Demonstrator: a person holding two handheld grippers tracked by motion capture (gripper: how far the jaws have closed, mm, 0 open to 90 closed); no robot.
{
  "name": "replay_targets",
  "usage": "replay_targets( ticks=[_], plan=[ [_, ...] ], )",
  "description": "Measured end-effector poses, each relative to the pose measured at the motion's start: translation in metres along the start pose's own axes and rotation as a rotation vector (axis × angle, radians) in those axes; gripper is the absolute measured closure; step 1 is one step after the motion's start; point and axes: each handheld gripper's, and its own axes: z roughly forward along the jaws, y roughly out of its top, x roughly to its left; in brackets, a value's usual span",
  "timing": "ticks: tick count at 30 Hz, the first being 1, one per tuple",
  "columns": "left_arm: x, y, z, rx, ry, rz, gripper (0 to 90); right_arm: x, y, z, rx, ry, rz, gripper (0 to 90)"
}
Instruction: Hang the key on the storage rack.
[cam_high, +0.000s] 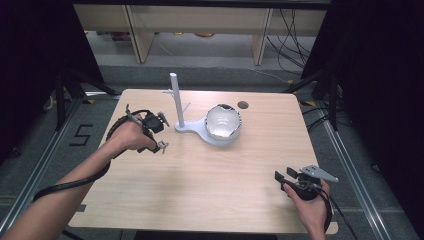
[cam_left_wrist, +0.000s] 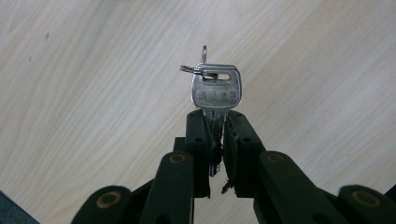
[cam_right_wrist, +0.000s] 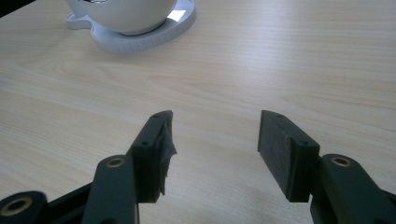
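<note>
My left gripper (cam_left_wrist: 215, 122) is shut on the blade of a silver key (cam_left_wrist: 215, 91), whose head with a small ring (cam_left_wrist: 190, 69) sticks up past the jaw tips over the bare wood. In the high view this left gripper (cam_high: 161, 145) is held above the table's left half, just left of a white stand (cam_high: 176, 102) with side pegs. The stand's base carries a white bowl (cam_high: 223, 122). My right gripper (cam_high: 283, 175) sits low at the front right of the table; its jaws (cam_right_wrist: 215, 135) are spread wide with nothing between them.
The bowl on its white base (cam_right_wrist: 140, 39) lies ahead of the right gripper. A light wooden table (cam_high: 210, 175) has a small round hole (cam_high: 243, 105) near its far edge. Black frames, cables and shelving surround the table.
</note>
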Motion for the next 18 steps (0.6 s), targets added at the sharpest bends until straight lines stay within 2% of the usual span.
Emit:
replay_targets(
  ticks=[1, 2, 7, 8, 9, 11, 12, 13, 15, 16, 17, 18],
  plan=[
    [0.002, -0.001, 0.000, 0.003, -0.002, -0.009, 80.2, -0.004, 0.001, 0.000, -0.010, -0.006, -0.051, 45.8],
    [0.003, -0.001, 0.000, 0.011, 0.002, -0.008, 80.2, 0.000, 0.000, 0.000, -0.004, 0.001, -0.002, 45.8],
    [0.011, -0.002, 0.004, 0.004, 0.009, -0.041, 80.2, -0.001, 0.000, 0.001, -0.009, -0.013, -0.011, 45.8],
    [0.013, -0.002, 0.004, 0.013, 0.015, -0.035, 80.1, -0.002, 0.000, 0.001, -0.019, -0.016, -0.025, 45.8],
    [0.014, -0.001, 0.004, 0.018, 0.017, -0.042, 80.1, -0.001, 0.001, 0.001, -0.009, -0.025, -0.016, 45.8],
    [0.017, -0.001, 0.003, 0.019, 0.020, -0.050, 80.2, -0.002, 0.000, 0.001, -0.011, -0.018, -0.031, 45.8],
    [0.018, -0.001, 0.004, 0.004, 0.026, -0.056, 80.2, -0.002, 0.000, 0.001, -0.015, -0.019, -0.030, 45.8],
    [0.019, 0.000, 0.003, 0.017, 0.031, -0.062, 80.2, -0.001, 0.000, 0.001, -0.004, -0.021, -0.019, 45.8],
    [0.021, -0.001, 0.003, -0.007, 0.040, -0.079, 80.2, -0.001, 0.001, 0.000, 0.002, -0.026, -0.019, 45.8],
    [0.023, 0.000, 0.001, 0.011, 0.042, -0.073, 80.2, -0.001, 0.001, -0.001, 0.005, -0.027, -0.021, 45.8],
    [0.023, 0.000, 0.001, 0.009, 0.042, -0.080, 80.2, -0.001, 0.001, -0.002, 0.008, -0.014, -0.004, 45.8],
    [0.024, 0.000, 0.001, 0.004, 0.042, -0.086, 80.2, -0.004, 0.002, -0.001, -0.006, -0.002, -0.034, 45.8]
  ],
)
